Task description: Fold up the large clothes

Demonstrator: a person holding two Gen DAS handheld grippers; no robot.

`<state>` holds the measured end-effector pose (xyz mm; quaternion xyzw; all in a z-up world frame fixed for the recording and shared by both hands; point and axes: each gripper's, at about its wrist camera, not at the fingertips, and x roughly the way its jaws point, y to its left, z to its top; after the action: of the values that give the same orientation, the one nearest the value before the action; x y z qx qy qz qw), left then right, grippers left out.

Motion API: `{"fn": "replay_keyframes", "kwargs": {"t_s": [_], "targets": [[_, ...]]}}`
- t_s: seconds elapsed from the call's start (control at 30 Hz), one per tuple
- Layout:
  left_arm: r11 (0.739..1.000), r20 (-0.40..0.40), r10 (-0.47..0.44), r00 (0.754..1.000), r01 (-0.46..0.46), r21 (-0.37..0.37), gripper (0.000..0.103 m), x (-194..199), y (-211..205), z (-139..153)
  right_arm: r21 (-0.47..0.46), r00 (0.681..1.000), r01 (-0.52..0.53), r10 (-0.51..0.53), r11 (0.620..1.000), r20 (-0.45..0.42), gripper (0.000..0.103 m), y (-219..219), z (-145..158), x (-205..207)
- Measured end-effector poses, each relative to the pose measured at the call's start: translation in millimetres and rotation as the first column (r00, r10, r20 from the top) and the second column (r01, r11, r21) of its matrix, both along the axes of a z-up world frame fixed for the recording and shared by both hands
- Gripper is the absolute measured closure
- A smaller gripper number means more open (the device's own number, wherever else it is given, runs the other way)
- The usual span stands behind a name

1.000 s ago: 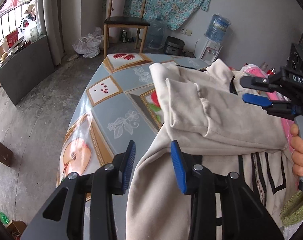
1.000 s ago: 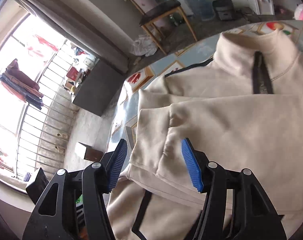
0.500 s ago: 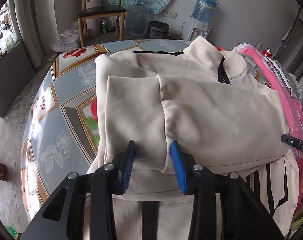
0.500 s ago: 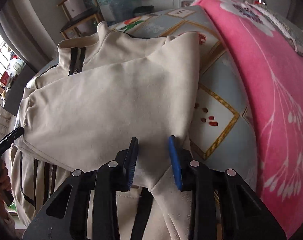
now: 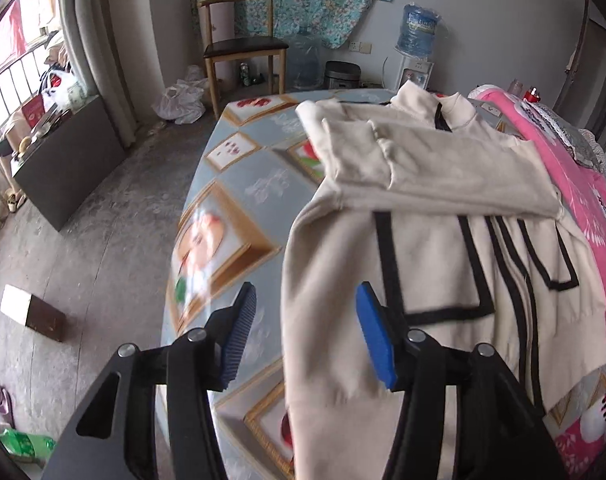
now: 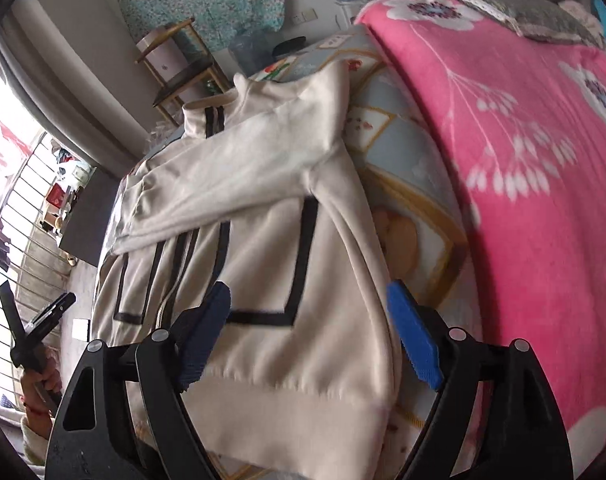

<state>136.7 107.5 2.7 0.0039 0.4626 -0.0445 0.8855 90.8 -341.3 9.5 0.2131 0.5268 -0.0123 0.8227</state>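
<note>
A cream jacket with black stripes lies face up on the patterned table. Both sleeves are folded across its chest. My left gripper hovers at the jacket's lower left side. Its jaws are opening, with the cloth edge between them and no pad pressing on it. In the right wrist view my right gripper is over the hem at the jacket's lower right. Its jaws are opening wide and grip nothing.
A pink flowered blanket covers the table's right side next to the jacket. Beyond the table stand a wooden chair, water bottles and a dispenser. A small box lies on the floor at left.
Both grippers have let go of the folded sleeves and pulled back towards the jacket's hem, left to the left side, right to the right side. Both pairs of jaws stand wider.
</note>
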Motion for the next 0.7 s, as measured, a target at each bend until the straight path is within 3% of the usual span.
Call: {"fn": "replay_keyframes", "kwargs": {"t_s": [0.17,0.33,0.5,0.6,0.7], "targets": [[0.998,-0.029,0.05,0.998,-0.05,0.027,0.052,-65.1,18.8,-17.6,-0.018,0.996,0.076,-0.077,0.997,-0.052,0.025,-1.7,-14.5,-59.5],[0.996,-0.043,0.073,0.996,-0.074,-0.04,0.052,-78.6,19.4,-23.2,-0.049,0.997,0.056,-0.058,0.997,-0.042,0.025,3.6,-3.0,-67.5],[0.998,0.041,0.017,0.999,-0.014,-0.063,0.052,-34.8,-2.4,16.2,-0.112,0.998,-0.036,0.041,0.993,0.043,0.025,16.2,41.5,-18.5],[0.995,0.052,-0.022,0.998,0.027,-0.092,0.045,18.9,-20.1,41.1,-0.082,0.984,-0.135,0.144,0.987,0.109,0.018,28.0,68.4,34.8],[0.991,0.032,-0.08,0.996,0.083,-0.108,0.045,91.2,-47.2,58.7,-0.049,0.967,-0.218,0.223,0.975,0.123,0.017,42.3,78.8,103.2]]}}
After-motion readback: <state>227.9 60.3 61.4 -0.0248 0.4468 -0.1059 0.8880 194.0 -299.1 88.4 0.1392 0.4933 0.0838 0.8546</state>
